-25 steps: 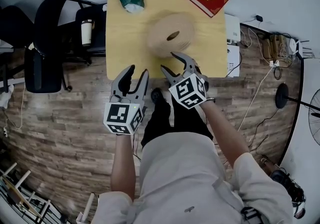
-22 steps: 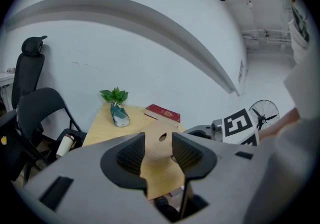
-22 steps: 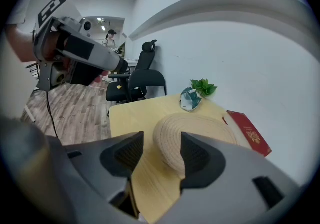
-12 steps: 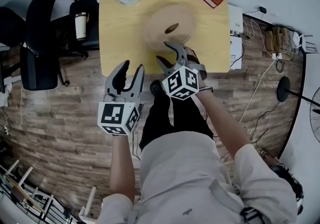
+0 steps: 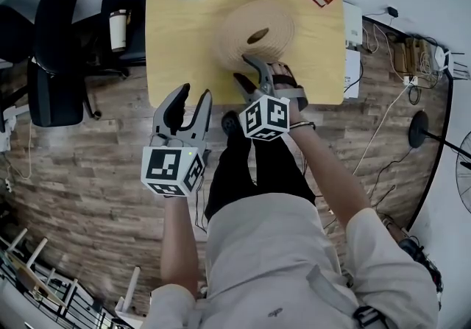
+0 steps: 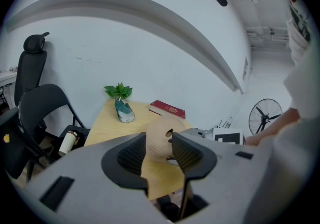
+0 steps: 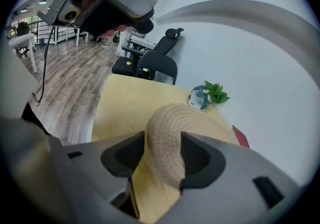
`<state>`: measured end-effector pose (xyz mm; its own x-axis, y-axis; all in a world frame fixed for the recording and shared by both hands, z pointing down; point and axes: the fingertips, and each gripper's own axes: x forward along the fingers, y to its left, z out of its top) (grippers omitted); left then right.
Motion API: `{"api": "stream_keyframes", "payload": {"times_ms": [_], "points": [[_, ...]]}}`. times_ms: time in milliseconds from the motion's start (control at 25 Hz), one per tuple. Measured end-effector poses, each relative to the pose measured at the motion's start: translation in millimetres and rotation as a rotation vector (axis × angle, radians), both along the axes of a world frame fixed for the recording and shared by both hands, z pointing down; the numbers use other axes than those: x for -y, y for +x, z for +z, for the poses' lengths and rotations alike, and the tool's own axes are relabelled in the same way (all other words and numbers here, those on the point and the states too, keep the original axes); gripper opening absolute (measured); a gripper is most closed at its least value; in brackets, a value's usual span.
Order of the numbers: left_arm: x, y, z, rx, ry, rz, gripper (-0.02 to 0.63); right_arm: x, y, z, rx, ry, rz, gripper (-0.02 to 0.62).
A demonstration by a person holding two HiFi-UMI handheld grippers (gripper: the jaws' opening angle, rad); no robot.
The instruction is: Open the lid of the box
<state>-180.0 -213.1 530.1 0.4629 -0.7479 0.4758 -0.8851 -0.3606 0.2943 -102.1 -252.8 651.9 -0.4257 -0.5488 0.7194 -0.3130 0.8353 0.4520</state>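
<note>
The woven box (image 5: 259, 32) is sitting on the worktop (image 5: 176, 48). The right tongs (image 5: 241, 68) are standing spread, straddling the box's near rim. The left tongs (image 5: 194, 92) are hovering near the box, spread and empty, with nothing between them.

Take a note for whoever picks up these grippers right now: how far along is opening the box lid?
Left gripper: open, empty, held off the table's near edge, away from the box.
Right gripper: open, jaws on either side of the lid's near rim; no clamp that I can see.
Box: round, woven, near the middle of the table, lid on.
Done: right gripper lined up on the rim.
Left to do: close on the rim and lift the lid off; the left gripper could probably steady the base.
</note>
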Motion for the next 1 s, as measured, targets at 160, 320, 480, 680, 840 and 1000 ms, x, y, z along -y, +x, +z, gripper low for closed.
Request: {"api": "stream_keyframes", "payload": {"times_ms": [160, 320, 480, 680, 840, 1000], "points": [[1, -2, 2, 0.000, -0.004, -0.007, 0.150, 4, 2, 0, 0.009, 0.002, 0.019, 0.202], [2, -2, 3, -0.002, -0.007, -0.009, 0.150, 4, 2, 0, 0.002, 0.011, 0.010, 0.198], [2, -2, 3, -0.001, -0.008, -0.014, 0.150, 2, 1, -1, 0.004, 0.007, 0.001, 0.184], [3, 1, 3, -0.002, -0.008, -0.012, 0.150, 2, 2, -3, 0.028, -0.028, 0.001, 0.183], [1, 4, 0, -0.004, -0.003, -0.014, 0.150, 1, 3, -10, 0.058, -0.054, 0.002, 0.181], [2, 6, -5, -0.003, 0.003, -0.018, 0.150, 0, 5, -17, 0.083, -0.079, 0.003, 0.179]]}}
